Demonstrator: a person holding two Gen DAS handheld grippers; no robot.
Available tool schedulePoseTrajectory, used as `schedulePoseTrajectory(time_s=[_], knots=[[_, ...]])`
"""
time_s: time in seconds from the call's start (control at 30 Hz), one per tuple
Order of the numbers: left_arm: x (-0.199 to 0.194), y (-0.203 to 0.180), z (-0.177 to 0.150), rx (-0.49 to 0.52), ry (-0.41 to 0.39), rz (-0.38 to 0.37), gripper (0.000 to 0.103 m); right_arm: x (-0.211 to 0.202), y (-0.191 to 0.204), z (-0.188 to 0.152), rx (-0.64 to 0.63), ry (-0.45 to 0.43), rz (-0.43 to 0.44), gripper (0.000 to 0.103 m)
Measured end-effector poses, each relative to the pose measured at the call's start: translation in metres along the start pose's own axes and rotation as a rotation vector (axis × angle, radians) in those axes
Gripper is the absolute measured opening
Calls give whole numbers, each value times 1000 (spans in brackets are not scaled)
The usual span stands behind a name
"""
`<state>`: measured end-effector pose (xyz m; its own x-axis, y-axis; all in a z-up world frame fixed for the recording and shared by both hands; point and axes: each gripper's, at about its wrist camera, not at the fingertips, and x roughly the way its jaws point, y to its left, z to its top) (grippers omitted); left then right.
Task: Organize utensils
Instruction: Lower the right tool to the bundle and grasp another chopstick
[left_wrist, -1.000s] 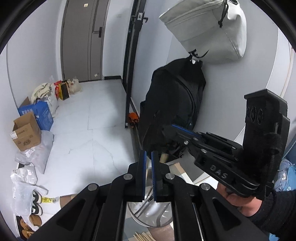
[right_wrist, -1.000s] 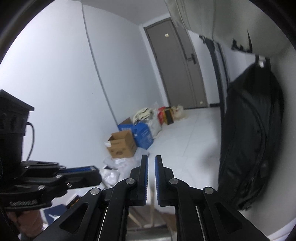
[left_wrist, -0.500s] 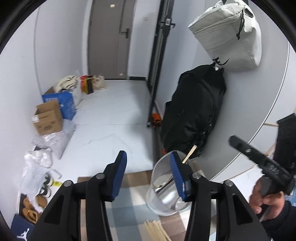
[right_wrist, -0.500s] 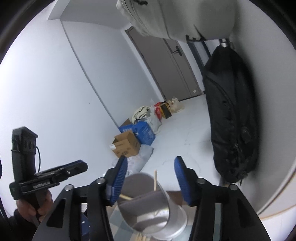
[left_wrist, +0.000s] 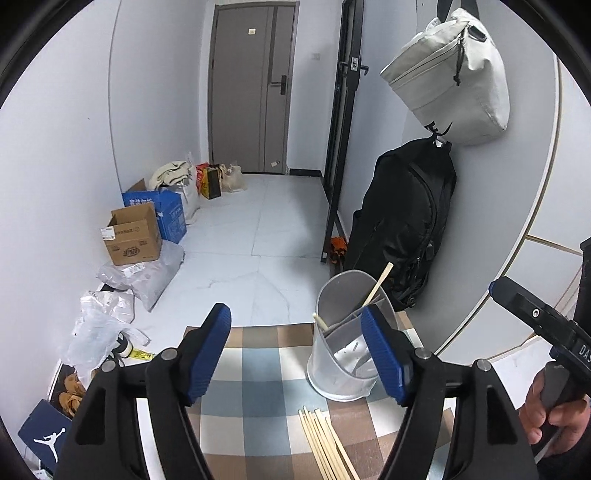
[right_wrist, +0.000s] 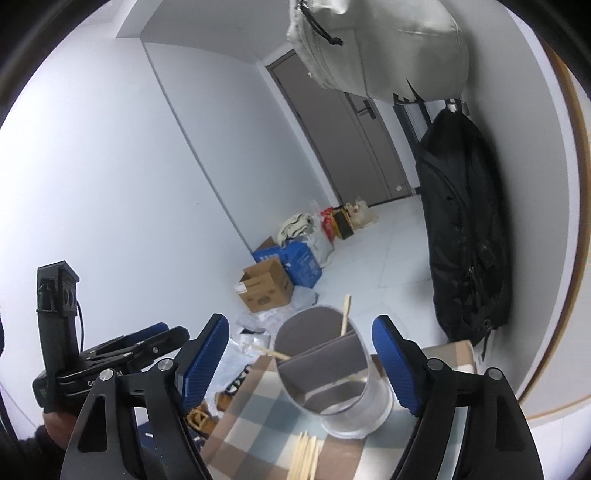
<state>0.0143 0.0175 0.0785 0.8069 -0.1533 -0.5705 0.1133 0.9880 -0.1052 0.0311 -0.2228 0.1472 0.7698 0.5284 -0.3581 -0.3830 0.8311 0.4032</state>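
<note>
A translucent grey utensil holder (left_wrist: 343, 373) (right_wrist: 354, 402) with inner dividers stands on a checked cloth (left_wrist: 258, 369) (right_wrist: 255, 402). Two wooden chopsticks (left_wrist: 376, 286) (right_wrist: 345, 314) lean inside it. Several loose chopsticks (left_wrist: 325, 443) (right_wrist: 304, 458) lie on the cloth in front of it. My left gripper (left_wrist: 295, 321) hovers above the cloth to the holder's left; its jaws are opening with nothing between them. My right gripper (right_wrist: 301, 326) is raised in front of the holder; its jaws are also opening and grip nothing. A hand (left_wrist: 546, 417) holds the right gripper at the left wrist view's right edge.
A black backpack (left_wrist: 402, 221) and a pale grey bag (left_wrist: 450, 74) hang on the wall just behind the table. Cardboard boxes (left_wrist: 133, 240), plastic bags (left_wrist: 140, 277) and shoes (left_wrist: 70, 391) lie on the floor to the left. A grey door (left_wrist: 251, 85) stands at the far end.
Both grippers went from shut to wide open. Both views swung and tilted down, so the holder, the checked cloth and the loose chopsticks came into view.
</note>
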Motion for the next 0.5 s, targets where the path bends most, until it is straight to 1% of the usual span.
schedulePoseTrajectory(time_s=[0.07,0.13,0.2,0.33,0.43,0.5], knots=[[-5,1,-5,-9,-12,12,81,-4,4,-3,-3,-2,-3,88],[-10,3,-10,-20,-31,19,83,-8,7,-8,-4,-5,-9,93],[-12,6,-15,-25,-31,25,84,-11,11,-12,-9,4,-14,98],[-12,11,-27,-47,-29,24,89,-15,21,-23,-38,33,-31,98],[-10,15,-40,-65,-35,22,89,-12,26,-35,-70,74,-51,101],[-5,19,-50,-82,-15,9,89,-6,27,-45,-81,109,-72,101]])
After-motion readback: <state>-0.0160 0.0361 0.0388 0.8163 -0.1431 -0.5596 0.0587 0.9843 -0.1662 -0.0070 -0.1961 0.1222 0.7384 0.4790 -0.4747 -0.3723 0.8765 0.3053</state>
